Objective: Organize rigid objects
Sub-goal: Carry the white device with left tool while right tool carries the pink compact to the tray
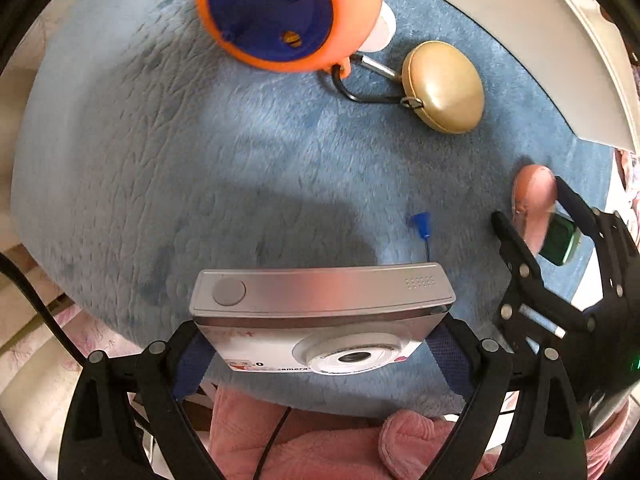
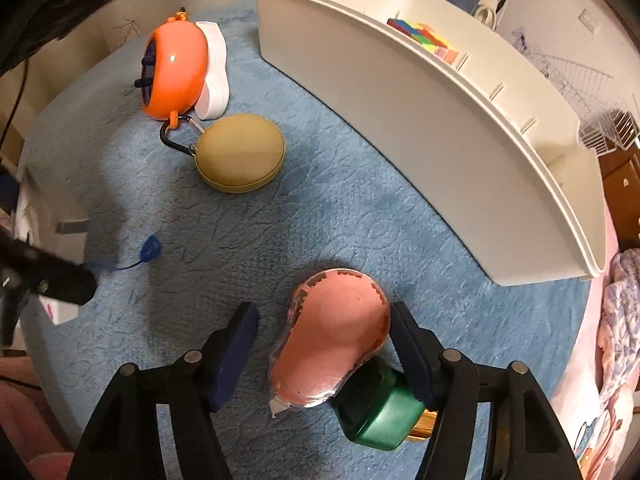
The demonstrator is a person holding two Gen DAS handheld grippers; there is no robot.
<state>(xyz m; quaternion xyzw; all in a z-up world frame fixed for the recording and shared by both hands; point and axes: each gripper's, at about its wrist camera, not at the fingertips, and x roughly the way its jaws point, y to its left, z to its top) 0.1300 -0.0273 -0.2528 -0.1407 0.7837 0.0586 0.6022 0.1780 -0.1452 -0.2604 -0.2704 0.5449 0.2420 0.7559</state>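
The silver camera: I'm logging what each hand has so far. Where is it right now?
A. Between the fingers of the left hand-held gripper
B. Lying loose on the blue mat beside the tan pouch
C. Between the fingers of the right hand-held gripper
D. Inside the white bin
A: in the left wrist view the silver camera sits clamped between the left hand-held gripper pads.

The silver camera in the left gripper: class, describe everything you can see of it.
The silver camera is a slim, compact, metallic-looking box with a round grey shutter button and a small grille of holes on top, and a ringed lens on its white front. The left gripper clamps its two short ends between blue pads, holding it level above the blue rug.
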